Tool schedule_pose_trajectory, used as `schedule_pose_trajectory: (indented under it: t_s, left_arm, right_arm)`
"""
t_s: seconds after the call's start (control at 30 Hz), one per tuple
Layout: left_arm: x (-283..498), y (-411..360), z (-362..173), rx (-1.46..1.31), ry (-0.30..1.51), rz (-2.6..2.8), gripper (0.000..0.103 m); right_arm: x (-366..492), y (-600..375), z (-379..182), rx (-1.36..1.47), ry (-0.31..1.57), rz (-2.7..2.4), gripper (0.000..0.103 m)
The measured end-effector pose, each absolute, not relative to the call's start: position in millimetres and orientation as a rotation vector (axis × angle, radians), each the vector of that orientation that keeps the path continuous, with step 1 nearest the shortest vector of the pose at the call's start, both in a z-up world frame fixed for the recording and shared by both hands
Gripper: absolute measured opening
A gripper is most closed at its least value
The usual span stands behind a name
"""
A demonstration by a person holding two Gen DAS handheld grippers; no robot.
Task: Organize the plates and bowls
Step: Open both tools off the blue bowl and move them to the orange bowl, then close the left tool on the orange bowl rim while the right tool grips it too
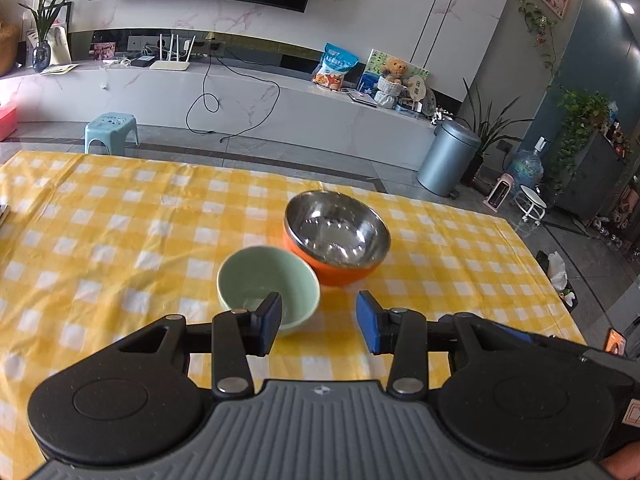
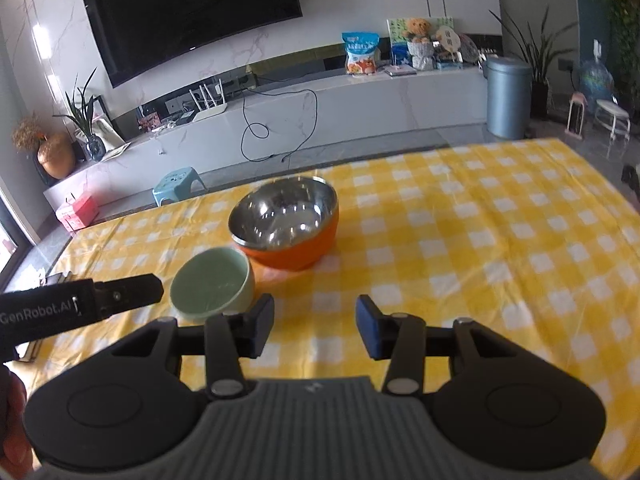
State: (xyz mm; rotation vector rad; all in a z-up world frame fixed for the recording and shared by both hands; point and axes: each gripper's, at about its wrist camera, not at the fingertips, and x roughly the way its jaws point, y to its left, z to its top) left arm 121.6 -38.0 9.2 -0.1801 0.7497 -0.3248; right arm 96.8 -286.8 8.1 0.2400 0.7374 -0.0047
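From my left gripper point(image 1: 318, 322), jaws spread wide and holding nothing, the small green bowl point(image 1: 268, 286) sits just ahead and a little to the left — my left finger's pad point(image 1: 270, 322) overlaps its near rim in the view, though I can't tell whether it touches or merely hovers in front. Further ahead and slightly right stands the orange bowl point(image 1: 336, 236) with its shiny steel lining, upright, its side just beside the green one; whether the two touch is hard to say. Both rest on the yellow checked tablecloth point(image 1: 120, 232).

From my right gripper point(image 2: 316, 320), also wide open and empty, my left gripper point(image 2: 80, 300) shows at the far left edge as a dark arm reaching in. Next comes the green bowl point(image 2: 212, 284), ahead and to the left of my fingers, close to the left finger but apart from it. The orange bowl point(image 2: 286, 222) lies beyond it, ahead and a touch left of centre — straight ahead between the pads is only tablecloth point(image 2: 480, 240).
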Motion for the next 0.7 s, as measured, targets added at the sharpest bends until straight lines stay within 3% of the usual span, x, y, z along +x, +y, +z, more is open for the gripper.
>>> schedule_pose_trajectory:
  t_s: [0.7]
  left_arm:
    - [258,-56,-40,-0.222,0.867,-0.29,0.052]
  right_arm:
    - [230,-316,-36,0.37,0.816,-0.018,0.04]
